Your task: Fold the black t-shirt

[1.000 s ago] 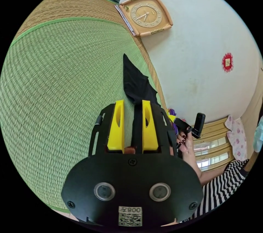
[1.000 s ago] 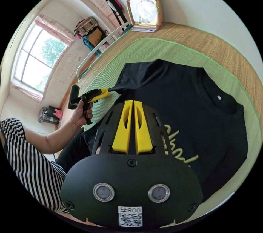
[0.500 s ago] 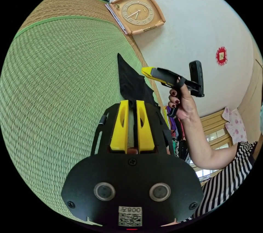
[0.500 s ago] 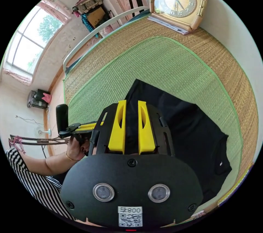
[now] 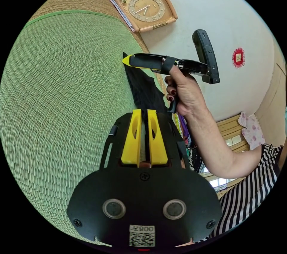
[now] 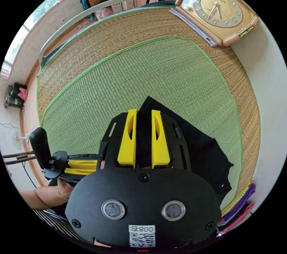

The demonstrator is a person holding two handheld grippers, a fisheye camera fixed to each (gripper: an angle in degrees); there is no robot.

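Left gripper view: two yellow tongs are seen, the left tongs [image 5: 143, 116] and right tongs [image 5: 127, 59], each clamped on one soft black t-shirt [image 5: 142, 87] above one ribbed green woven mat [image 5: 65, 87].

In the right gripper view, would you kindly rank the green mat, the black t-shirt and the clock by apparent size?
1. green mat
2. black t-shirt, though the right gripper hides part of it
3. clock, farther from the camera, so its true size is unsure

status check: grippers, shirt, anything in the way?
Left gripper shut on black t-shirt. Right gripper shut on it too. Shirt lifted over green mat. Nothing blocking.
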